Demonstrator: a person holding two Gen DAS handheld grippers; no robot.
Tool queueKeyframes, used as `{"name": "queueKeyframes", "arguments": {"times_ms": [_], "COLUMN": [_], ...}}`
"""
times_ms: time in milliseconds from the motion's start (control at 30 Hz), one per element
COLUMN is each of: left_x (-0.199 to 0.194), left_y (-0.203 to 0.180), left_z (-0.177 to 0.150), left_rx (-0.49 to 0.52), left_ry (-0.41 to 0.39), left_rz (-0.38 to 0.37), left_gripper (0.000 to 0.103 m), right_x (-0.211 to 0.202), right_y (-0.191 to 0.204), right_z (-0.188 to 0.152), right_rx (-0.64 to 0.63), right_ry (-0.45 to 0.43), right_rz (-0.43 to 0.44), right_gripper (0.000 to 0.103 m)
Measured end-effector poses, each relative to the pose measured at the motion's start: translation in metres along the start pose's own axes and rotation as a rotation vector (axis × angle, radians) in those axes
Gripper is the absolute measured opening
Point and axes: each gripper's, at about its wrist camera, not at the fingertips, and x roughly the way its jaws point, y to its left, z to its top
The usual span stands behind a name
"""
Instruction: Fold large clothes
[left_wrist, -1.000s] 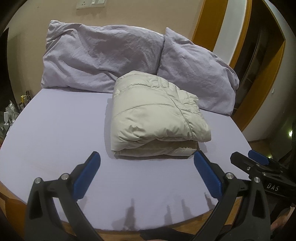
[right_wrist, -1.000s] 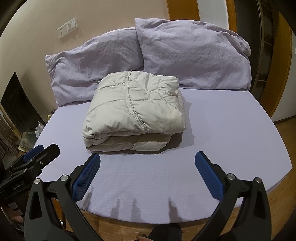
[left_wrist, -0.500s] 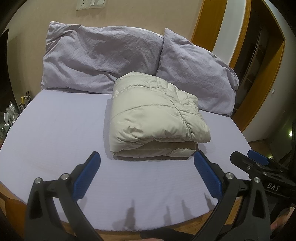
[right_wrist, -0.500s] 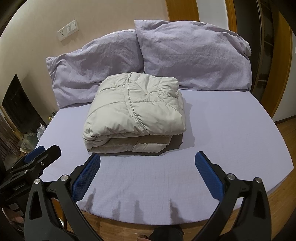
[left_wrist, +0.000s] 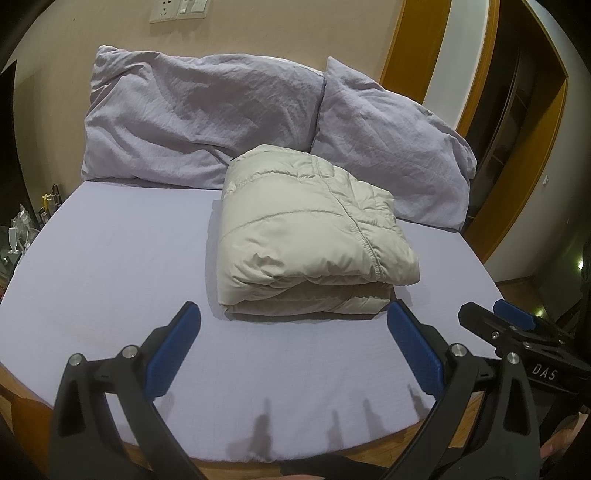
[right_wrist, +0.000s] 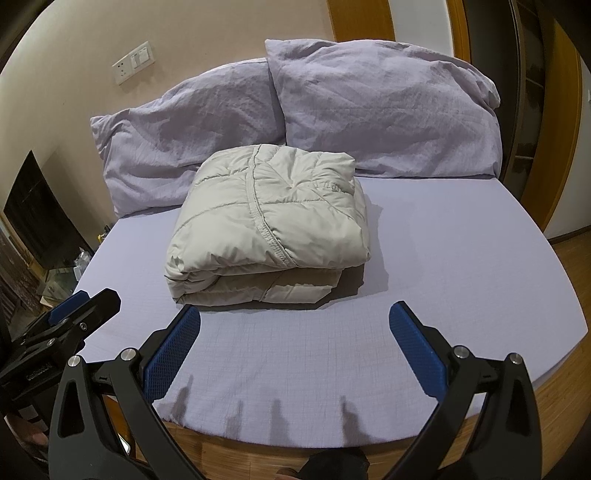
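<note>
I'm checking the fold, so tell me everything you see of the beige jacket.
The jacket is pale beige, puffy and quilted, with a shiny look and a stitched seam across its top. It is folded into a thick squarish bundle, layers stacked at the near edge. It lies flat on the bed before two pillows. Neither gripper touches it.

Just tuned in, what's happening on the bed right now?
A cream puffer jacket lies folded into a compact bundle on the lavender bed sheet, in front of two pillows. The left gripper and right gripper are both open and empty, held near the bed's front edge, short of the bundle. Neither touches it. The fold looks finished.
</note>
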Motion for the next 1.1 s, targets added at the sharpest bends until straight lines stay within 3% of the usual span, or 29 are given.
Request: {"name": "queueKeyframes", "arguments": {"times_ms": [1100], "left_x": [0.0019], "left_y": [0.0060], "left_z": [0.0014], "left_rx": [-0.007], "left_ry": [0.008], "left_rz": [0.005], "left_gripper": [0.101], "right_x": [0.0029], "right_y": [0.0038], "right_z": [-0.0005], "right_rx": [0.013], "right_ry": [0.000], "right_rz": [-0.007], "right_gripper": [0.102]}}
